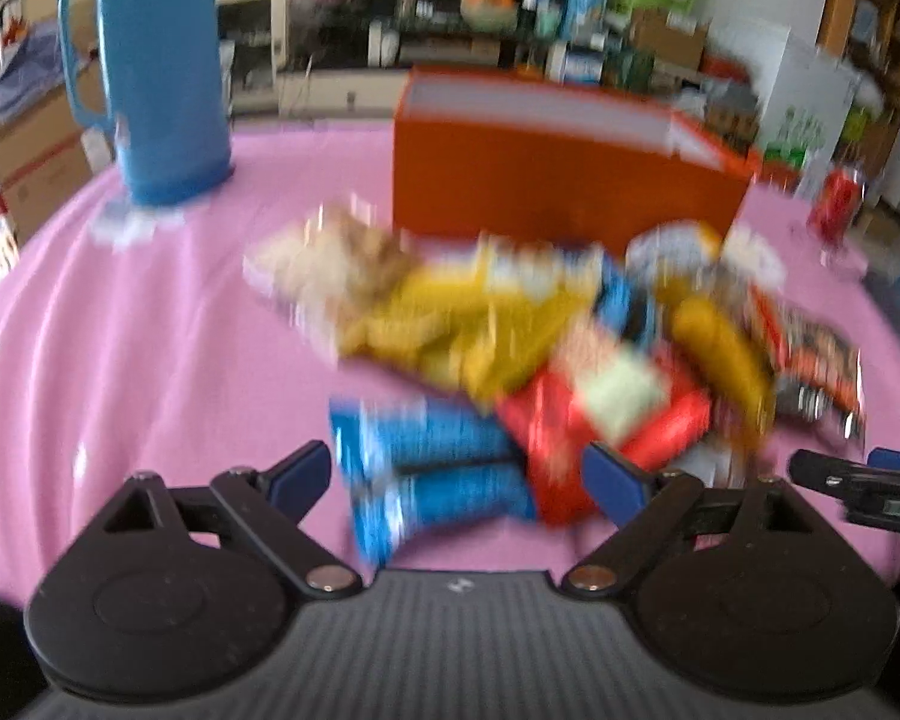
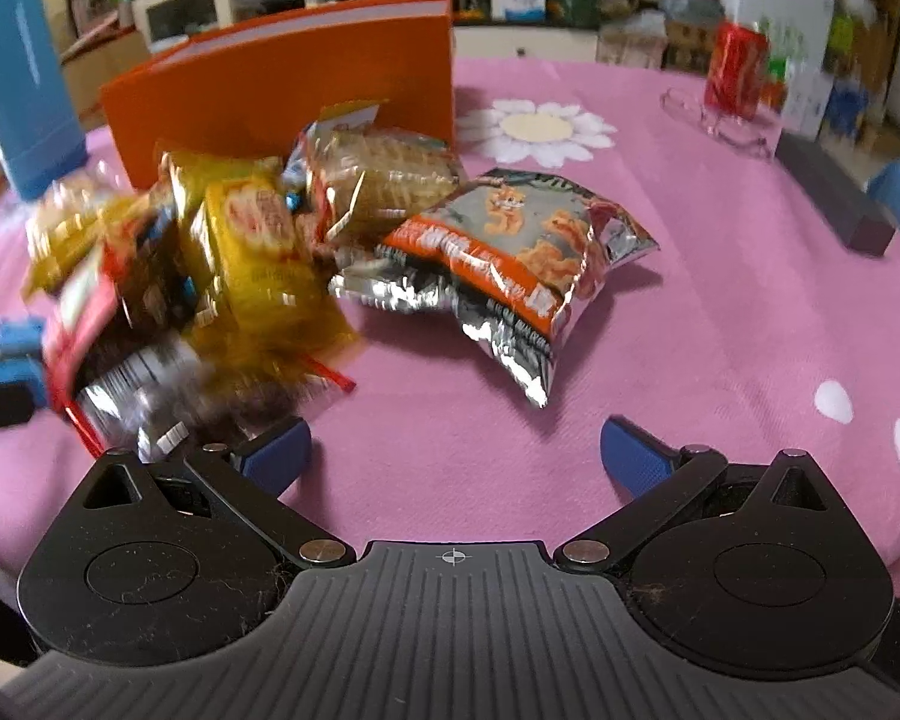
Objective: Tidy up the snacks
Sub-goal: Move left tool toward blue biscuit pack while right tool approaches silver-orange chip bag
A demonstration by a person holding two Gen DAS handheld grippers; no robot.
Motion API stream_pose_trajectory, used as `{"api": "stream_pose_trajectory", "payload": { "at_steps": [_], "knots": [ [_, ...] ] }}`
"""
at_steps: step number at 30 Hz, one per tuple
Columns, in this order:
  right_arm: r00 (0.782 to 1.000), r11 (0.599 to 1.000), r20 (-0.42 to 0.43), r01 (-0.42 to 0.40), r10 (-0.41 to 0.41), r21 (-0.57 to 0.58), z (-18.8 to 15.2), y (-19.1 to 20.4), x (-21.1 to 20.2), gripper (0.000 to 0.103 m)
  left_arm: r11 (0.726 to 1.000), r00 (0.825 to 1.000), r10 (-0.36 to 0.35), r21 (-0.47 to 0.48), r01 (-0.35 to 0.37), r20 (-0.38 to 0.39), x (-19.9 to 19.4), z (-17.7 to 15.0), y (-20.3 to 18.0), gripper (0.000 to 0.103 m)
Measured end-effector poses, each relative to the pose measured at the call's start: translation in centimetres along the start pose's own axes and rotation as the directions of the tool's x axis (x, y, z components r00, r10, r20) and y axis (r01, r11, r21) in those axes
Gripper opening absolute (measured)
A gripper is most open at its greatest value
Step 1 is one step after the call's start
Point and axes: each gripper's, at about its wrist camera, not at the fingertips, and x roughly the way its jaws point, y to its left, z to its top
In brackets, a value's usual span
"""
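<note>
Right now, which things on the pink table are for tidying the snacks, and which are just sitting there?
For the job: snack packets, silver chip bag, orange box.
Just sitting there: blue flask, red can, dark block.

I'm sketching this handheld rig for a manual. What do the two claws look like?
Both match. The left claw and right claw each have two blue textured pads on black angled linkage arms with silver pivot pins, turning on round black discs. Between the discs sits a grey ribbed body with a small crosshair mark. No cables or sleeves show.
</note>
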Motion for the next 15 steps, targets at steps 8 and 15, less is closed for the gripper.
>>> {"api": "stream_pose_trajectory", "payload": {
  "at_steps": [8, 15],
  "knots": [
    [0.987, 0.977, 0.161, 0.037, -0.003, -0.208, 6.0, 2.4, 0.2, 0.094, 0.999, 1.0, 0.029, 0.013, -0.029, 0.012, 6.0, 5.4, -1.9, 0.09],
    [0.986, 0.968, 0.113, 0.144, -0.123, -0.207, 6.6, -0.8, 5.4, 0.094, 0.979, 0.986, 0.17, 0.117, -0.169, 0.002, 8.7, 5.2, -2.0, 0.089]
  ]
}}
